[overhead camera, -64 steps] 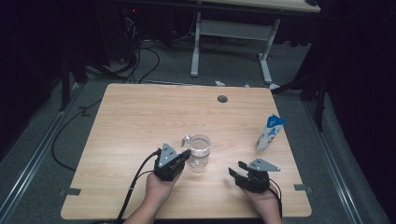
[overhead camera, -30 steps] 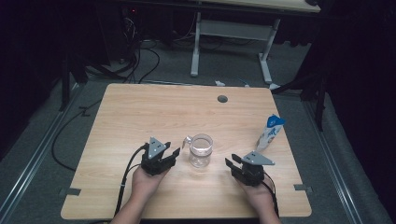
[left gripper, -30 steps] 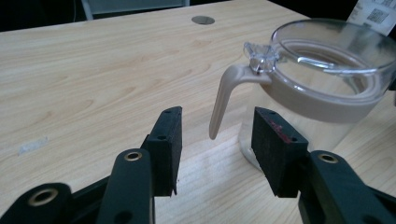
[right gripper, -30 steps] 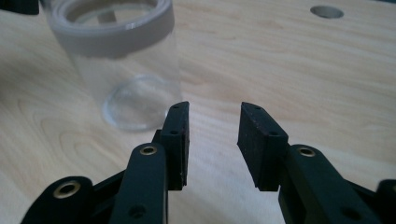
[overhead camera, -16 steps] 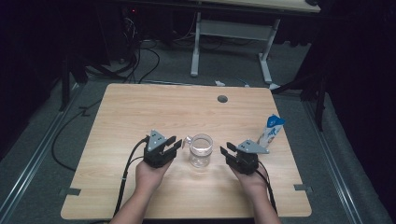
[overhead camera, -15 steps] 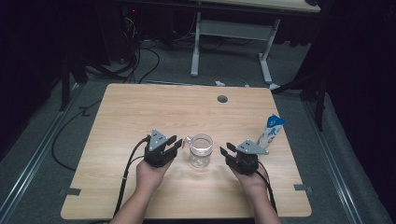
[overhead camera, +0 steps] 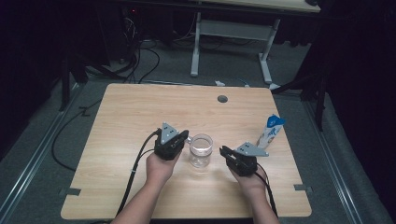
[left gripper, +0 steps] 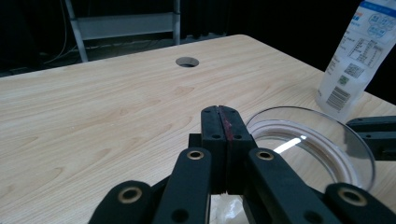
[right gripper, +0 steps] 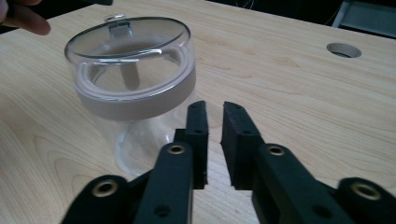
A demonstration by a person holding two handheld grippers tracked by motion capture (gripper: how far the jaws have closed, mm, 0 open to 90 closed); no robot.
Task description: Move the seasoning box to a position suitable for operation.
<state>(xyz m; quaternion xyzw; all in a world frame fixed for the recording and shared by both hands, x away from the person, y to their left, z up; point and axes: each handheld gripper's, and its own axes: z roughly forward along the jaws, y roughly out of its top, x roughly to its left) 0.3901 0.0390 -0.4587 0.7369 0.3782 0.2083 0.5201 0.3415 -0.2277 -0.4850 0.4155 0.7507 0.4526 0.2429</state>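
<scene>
Clear plastic is what the jar [overhead camera: 201, 150] appears to be made of: a small round see-through container with a transparent lid and a frosted band under the rim. It is standing upright near the front middle of a light wooden table [overhead camera: 140, 107], and it is sitting between the two handheld grippers, apart from both.

On its left, the left gripper [overhead camera: 179, 138] is hovering just beside the jar. Its jaws have just been closing and are now pressed flat together with nothing between them, as the left gripper view is showing.

On the jar's right, the right gripper [overhead camera: 223, 151] is pointing toward it from a little farther off. Its jaws have also just been closing; a thin slit is remaining between the pads and nothing is in it.

Farther right, a white pouch with a blue top [overhead camera: 270, 131] is standing upright near the table's right edge, well apart from the jar. A round cable hole [overhead camera: 222, 99] is sitting in the tabletop behind.

Judging by its look, the jar is holding next to nothing, so it is likely light and easy to tip or push across the wood. Its walls are smooth and probably slippery, and hard rather than squashy. Both grippers would need to be opening wide before taking it. The frosted band below the lid looks like the surest place to clamp, from two opposite sides. The small tab on the lid [right gripper: 119, 24] looks like a hold for lifting the lid.
</scene>
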